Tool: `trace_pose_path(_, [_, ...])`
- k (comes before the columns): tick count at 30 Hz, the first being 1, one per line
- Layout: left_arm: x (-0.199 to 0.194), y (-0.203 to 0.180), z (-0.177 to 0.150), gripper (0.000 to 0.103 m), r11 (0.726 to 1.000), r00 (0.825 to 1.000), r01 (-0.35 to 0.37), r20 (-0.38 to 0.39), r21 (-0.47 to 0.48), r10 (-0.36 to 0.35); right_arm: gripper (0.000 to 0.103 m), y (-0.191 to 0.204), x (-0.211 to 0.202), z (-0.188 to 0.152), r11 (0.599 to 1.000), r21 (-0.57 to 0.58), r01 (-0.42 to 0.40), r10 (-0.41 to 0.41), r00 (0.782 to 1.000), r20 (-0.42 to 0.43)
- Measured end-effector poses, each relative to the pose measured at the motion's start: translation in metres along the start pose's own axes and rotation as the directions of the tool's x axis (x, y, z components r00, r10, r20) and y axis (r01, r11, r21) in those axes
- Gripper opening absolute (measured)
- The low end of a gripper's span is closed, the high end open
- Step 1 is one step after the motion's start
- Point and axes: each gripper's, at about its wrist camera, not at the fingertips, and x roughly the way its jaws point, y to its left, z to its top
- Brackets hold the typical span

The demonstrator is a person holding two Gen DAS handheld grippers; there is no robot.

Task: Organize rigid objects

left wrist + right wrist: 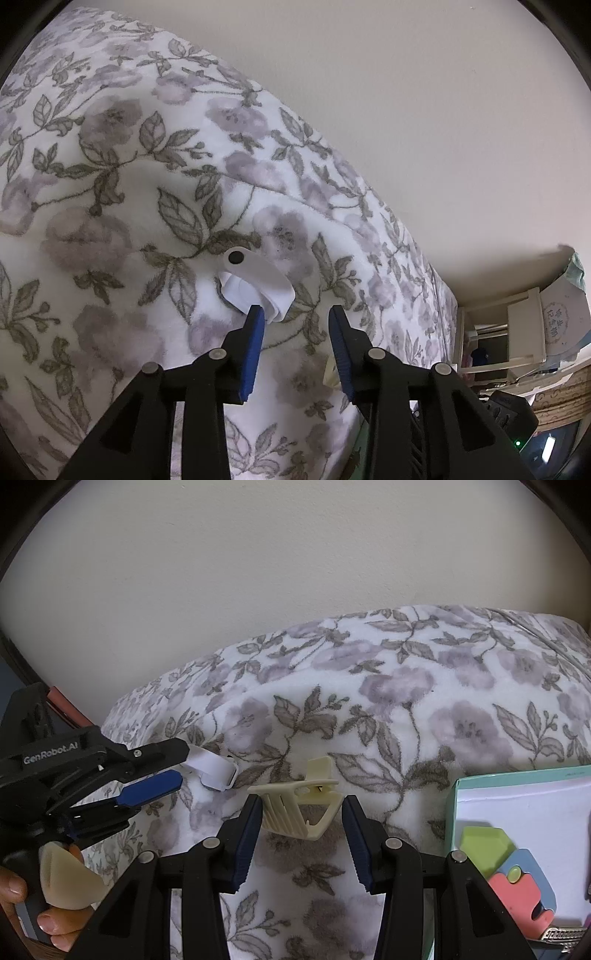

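Cream hair clip (299,805) lies on the flowered blanket (406,709), nearest of the loose things, sitting between the blue pads of the right gripper (300,843). That gripper's jaws stand apart around it; the left pad looks to be touching the clip's ribbed side, while the right pad shows a gap, so nothing is clamped. Just to the right, at the blanket's near right edge, a teal-rimmed box (452,812) holds a yellow-green piece (480,845), with a blue one (532,864) and a pink one (517,893) overlapping beside it.

Farther out and to the left on the blanket rests a white clip (255,284) with a black dot at one end. The left gripper (295,314) hovers at it with jaws released: its left pad overlaps the clip's near edge, the right pad is well clear, and no grip is made. A hand (22,897) at the lower left of the right wrist view holds that gripper's handle.

Beyond the blanket's far edge rises a plain pale wall (258,572).
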Motion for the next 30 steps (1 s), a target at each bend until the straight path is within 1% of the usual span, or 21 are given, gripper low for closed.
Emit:
trace_pose_path(6, [0.006,0.006,0.0,0.037,1.0,1.0,-0.021,0.011,-0.013,0.021,0.048,0.0,0.0,0.0,1.0,0.0,0.001,-0.001,1.0,0.0])
trace_pose_path(15, [0.022,0.015,0.005,0.036,0.999,0.998,0.012,0.068,-0.052,-0.008,0.048,0.0,0.0,0.0,1.0,-0.002,-0.001,0.001,1.0,0.002])
trace_pose_path(19, [0.027,0.021,0.008,0.036,0.996,0.996,0.05,0.084,-0.08,-0.043,0.048,-0.002,0.001,0.0,1.0,0.001,-0.002,0.002,1.0,0.002])
trace_pose_path(22, [0.029,0.021,0.011,0.036,0.995,0.994,0.056,0.097,-0.081,-0.048,0.048,-0.003,0.001,0.0,1.0,0.0,-0.003,0.003,1.0,0.002])
trace_pose_path(23, [0.03,0.02,0.012,0.034,0.996,0.994,0.052,0.099,-0.079,-0.044,0.048,-0.003,0.001,0.0,1.0,0.001,-0.003,0.003,1.0,0.002])
trace_pose_path(24, [0.03,0.02,0.013,0.027,0.995,0.994,0.049,0.101,-0.082,-0.04,0.048,-0.003,0.001,0.0,1.0,0.002,-0.003,0.003,1.0,0.002])
trace_pose_path(25, [0.032,0.02,0.015,0.023,0.995,0.994,0.047,0.101,-0.084,-0.038,0.048,-0.003,0.001,0.0,1.0,0.003,-0.004,0.004,1.0,0.002])
trace_pose_path(26, [0.032,0.02,0.016,0.02,0.995,0.994,0.049,0.101,-0.086,-0.04,0.048,-0.003,0.001,0.0,1.0,0.004,-0.004,0.004,1.0,0.002])
trace_pose_path(28, [0.031,0.02,0.014,0.019,0.995,0.994,0.05,0.105,-0.083,-0.041,0.048,-0.004,0.002,0.0,1.0,0.005,-0.004,0.004,1.0,0.001])
trace_pose_path(30, [0.031,0.018,0.013,0.014,0.997,0.993,0.045,0.111,-0.07,-0.037,0.048,-0.004,0.003,0.0,1.0,0.005,-0.004,0.004,1.0,0.0])
